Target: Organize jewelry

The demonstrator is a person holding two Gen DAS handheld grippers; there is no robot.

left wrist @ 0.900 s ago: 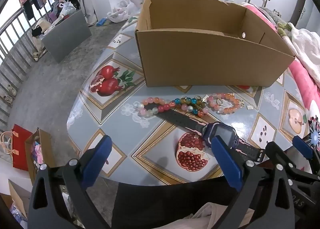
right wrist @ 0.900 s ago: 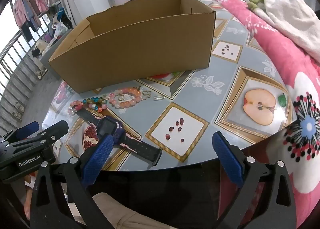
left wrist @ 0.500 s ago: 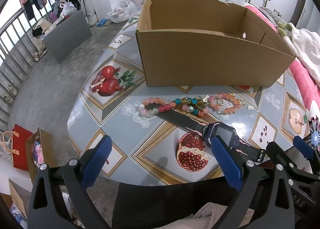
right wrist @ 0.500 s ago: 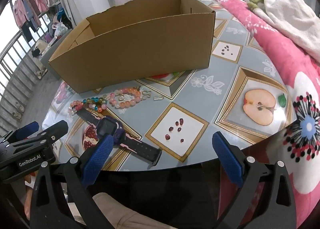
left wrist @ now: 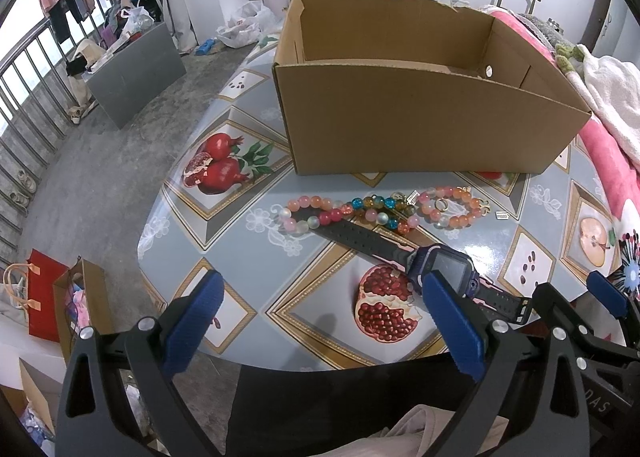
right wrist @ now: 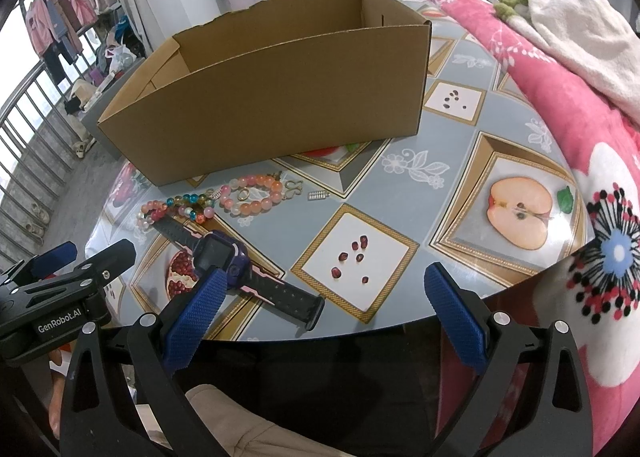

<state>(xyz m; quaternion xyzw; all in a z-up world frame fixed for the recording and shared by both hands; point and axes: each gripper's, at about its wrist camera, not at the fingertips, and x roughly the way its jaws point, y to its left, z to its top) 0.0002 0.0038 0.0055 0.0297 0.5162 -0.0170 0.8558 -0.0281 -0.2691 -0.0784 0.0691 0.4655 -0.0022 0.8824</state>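
Jewelry lies mid-table in the left wrist view: a multicoloured bead bracelet point(left wrist: 344, 213) and an orange bead bracelet point(left wrist: 452, 207) just before the cardboard box point(left wrist: 420, 121), the watch point(left wrist: 440, 269) near the table's front edge point(left wrist: 256, 353). The left gripper point(left wrist: 320, 321) hovers, fingers wide apart, empty.

From the right wrist, the right gripper point(right wrist: 324, 317) likewise gapes over the near rim, bare tablecloth point(right wrist: 440, 193) rightward up to the pink blanket point(right wrist: 560, 105).

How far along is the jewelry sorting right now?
Nothing looks done: the brown cardboard box shows no jewelry where its inside is visible. Nothing is in hand; both hand-held grippers are open. The beaded bracelets, purple watch and small charms remain on the table.
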